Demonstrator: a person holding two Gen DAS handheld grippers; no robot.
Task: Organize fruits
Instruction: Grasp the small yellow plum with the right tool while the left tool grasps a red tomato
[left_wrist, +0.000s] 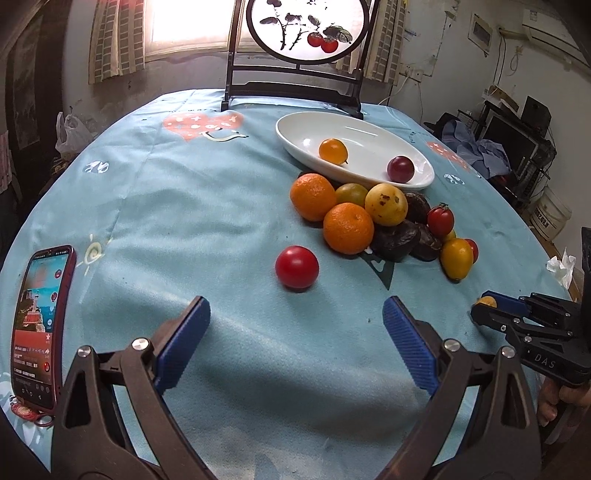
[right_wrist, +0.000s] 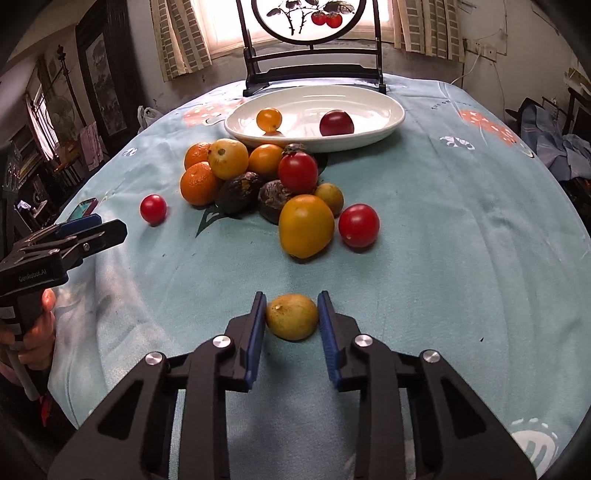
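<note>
A white oval dish (left_wrist: 421, 177) (right_wrist: 384, 122) holds an orange tomato (left_wrist: 333, 150) (right_wrist: 269, 119) and a dark red one (left_wrist: 400, 168) (right_wrist: 336, 123). A pile of oranges, yellow and dark fruits and tomatoes (left_wrist: 373, 218) (right_wrist: 266, 177) lies in front of it. A lone red tomato (left_wrist: 297, 266) (right_wrist: 153, 208) lies just ahead of my left gripper (left_wrist: 297, 310), which is open and empty. My right gripper (right_wrist: 291, 306) (left_wrist: 484, 304) is shut on a small yellow-brown fruit (right_wrist: 291, 316) on the tablecloth.
A phone (left_wrist: 38, 325) with a lit screen lies at the left edge of the table. A dark wooden stand with a round painted screen (left_wrist: 303, 33) stands behind the dish. A crumpled tissue (left_wrist: 561, 267) lies at the right edge.
</note>
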